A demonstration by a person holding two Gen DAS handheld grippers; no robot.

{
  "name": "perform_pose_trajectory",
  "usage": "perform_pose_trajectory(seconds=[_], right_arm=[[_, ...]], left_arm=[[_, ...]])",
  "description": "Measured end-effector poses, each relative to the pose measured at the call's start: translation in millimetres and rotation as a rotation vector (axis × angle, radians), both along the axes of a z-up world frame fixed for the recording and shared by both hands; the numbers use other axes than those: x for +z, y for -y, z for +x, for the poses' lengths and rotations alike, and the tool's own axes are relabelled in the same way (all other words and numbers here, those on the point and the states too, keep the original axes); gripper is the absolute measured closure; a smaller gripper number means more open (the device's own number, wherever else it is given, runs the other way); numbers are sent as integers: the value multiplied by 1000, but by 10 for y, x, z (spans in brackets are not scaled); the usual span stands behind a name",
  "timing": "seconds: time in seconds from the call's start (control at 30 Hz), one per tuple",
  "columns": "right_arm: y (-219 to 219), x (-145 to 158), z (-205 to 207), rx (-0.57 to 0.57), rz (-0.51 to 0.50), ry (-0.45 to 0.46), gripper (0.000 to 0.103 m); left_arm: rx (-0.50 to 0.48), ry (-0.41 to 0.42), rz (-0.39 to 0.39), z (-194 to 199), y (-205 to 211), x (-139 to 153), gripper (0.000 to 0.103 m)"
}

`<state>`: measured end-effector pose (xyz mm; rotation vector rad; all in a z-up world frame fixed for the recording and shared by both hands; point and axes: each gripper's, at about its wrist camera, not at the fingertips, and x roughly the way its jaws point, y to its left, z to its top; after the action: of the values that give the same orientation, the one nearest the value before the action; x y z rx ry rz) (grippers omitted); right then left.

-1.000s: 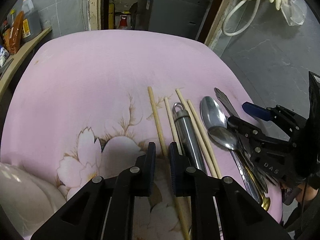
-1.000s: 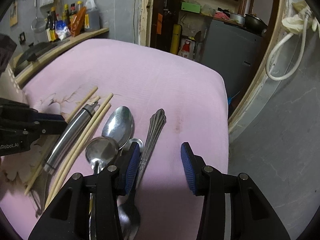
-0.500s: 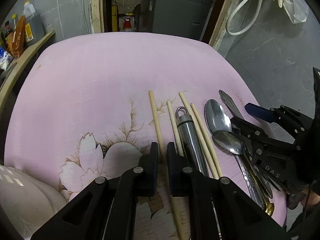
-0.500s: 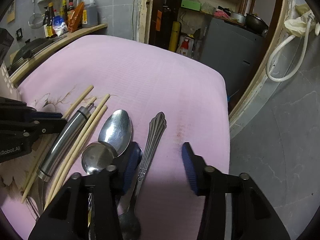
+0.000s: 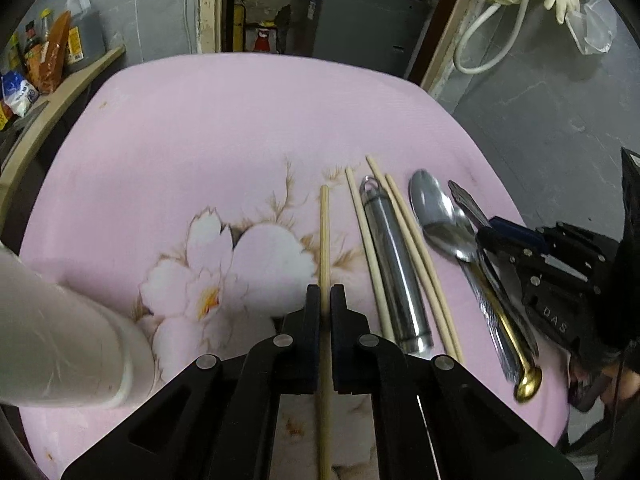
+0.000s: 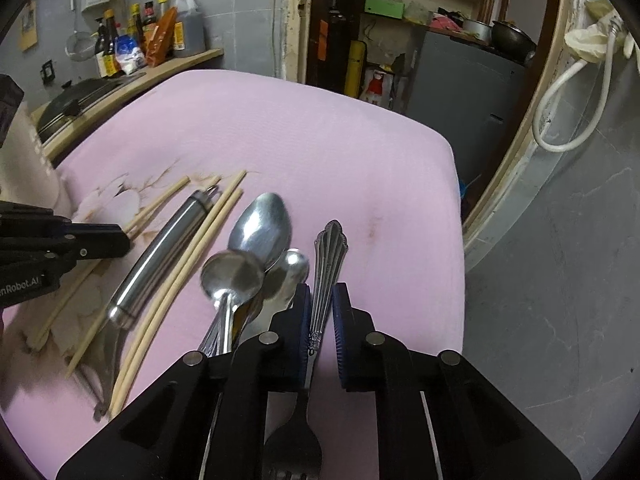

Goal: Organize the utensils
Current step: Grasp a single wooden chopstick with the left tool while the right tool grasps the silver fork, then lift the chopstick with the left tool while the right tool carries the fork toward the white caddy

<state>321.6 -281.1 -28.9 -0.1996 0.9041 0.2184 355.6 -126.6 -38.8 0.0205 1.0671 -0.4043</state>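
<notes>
On the pink-clothed tabletop [image 5: 240, 128], left tongs [image 5: 325, 300] pinch a chopstick [image 5: 324, 232] while right tongs [image 6: 321, 308] are closing on the fork handle [image 6: 326, 264]; best lift each level, clear of the neighbouring spoons [image 6: 256, 240].

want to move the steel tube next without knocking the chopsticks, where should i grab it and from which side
Grip the steel tube mid-body, coming straight down from above with the fingers across its width. It lies flat on the pink cloth, round and smooth, so the middle likely balances best. Chopsticks lie close along both flanks, so the fingers have little room; nudging them aside first may help.
</notes>
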Motion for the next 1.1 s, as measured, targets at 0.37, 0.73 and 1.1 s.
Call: perform_pose_trajectory(seconds=[0.37, 0.73, 1.1], right_arm=[[-85, -12, 185, 73, -107, -113, 92], [-37, 3, 120, 7, -16, -87, 94], [-10, 208, -435, -30, 80, 129, 96]], left_arm=[[-84, -65, 63, 183, 118, 17, 99], [-47, 22, 15, -13, 60, 3, 100], [19, 236, -168, -546, -319, 272, 100]])
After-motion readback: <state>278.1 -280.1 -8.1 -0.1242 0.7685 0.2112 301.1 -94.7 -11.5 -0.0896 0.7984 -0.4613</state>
